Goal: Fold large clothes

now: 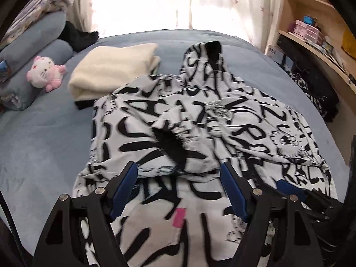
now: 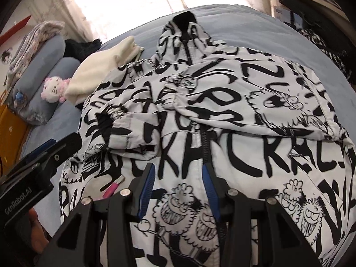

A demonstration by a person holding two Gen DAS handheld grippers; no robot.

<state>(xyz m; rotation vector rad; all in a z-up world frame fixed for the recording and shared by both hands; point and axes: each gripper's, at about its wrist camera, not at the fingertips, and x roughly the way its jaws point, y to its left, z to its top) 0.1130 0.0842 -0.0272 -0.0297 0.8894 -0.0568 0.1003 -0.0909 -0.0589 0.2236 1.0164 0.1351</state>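
Now the jacket [image 2: 222, 115] lies spread on the bed [image 1: 44, 133], both sleeves crossed over its chest. The left tool [image 1: 178, 189] hangs wide apart and empty above one cuff; the right tool [image 2: 178, 187] is half open, gripping nothing. Likely risk: the slippery sleeves slide off when the hem is lifted.

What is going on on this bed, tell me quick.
A person with a gripper in each hand is folding a black-and-white printed jacket spread on a blue bed. Both sleeves are already folded across its front. The left gripper is open above the sleeve cuff, holding nothing; the right gripper hovers over the zipper, jaws apart. A folded cream garment lies beyond.
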